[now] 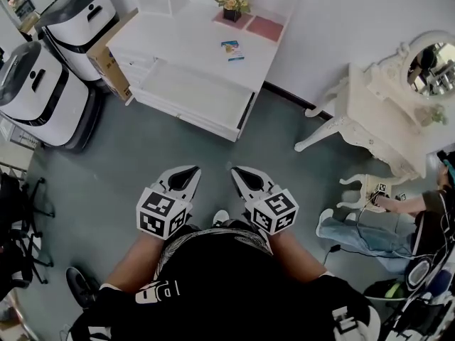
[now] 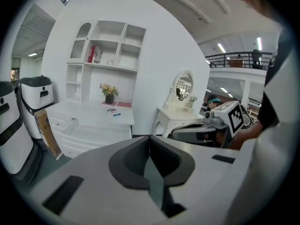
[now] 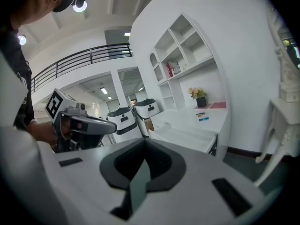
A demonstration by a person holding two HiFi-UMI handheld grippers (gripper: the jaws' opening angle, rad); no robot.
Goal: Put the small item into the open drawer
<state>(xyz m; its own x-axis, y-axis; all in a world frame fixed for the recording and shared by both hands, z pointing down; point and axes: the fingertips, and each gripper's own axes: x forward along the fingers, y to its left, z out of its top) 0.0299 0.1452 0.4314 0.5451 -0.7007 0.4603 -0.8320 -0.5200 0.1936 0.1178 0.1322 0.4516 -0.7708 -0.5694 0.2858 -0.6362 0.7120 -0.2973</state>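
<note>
A small blue-and-white item (image 1: 232, 50) lies on top of the white desk (image 1: 178, 38), also seen in the left gripper view (image 2: 113, 111) and in the right gripper view (image 3: 202, 117). Below the desk top a wide white drawer (image 1: 192, 95) stands pulled out, and it looks empty. My left gripper (image 1: 190, 171) and right gripper (image 1: 237, 170) hover side by side over the grey floor, well short of the desk. Both are shut with nothing between the jaws. The left gripper view shows the right gripper (image 2: 197, 132) beside it.
Two white-and-black machines (image 1: 39, 91) and a cardboard box (image 1: 108, 62) stand left of the desk. A flower pot (image 1: 231, 4) and a pink mat (image 1: 264, 28) sit at the desk's back. A white vanity with a mirror (image 1: 384, 109) and a seated person (image 1: 419, 215) are at the right.
</note>
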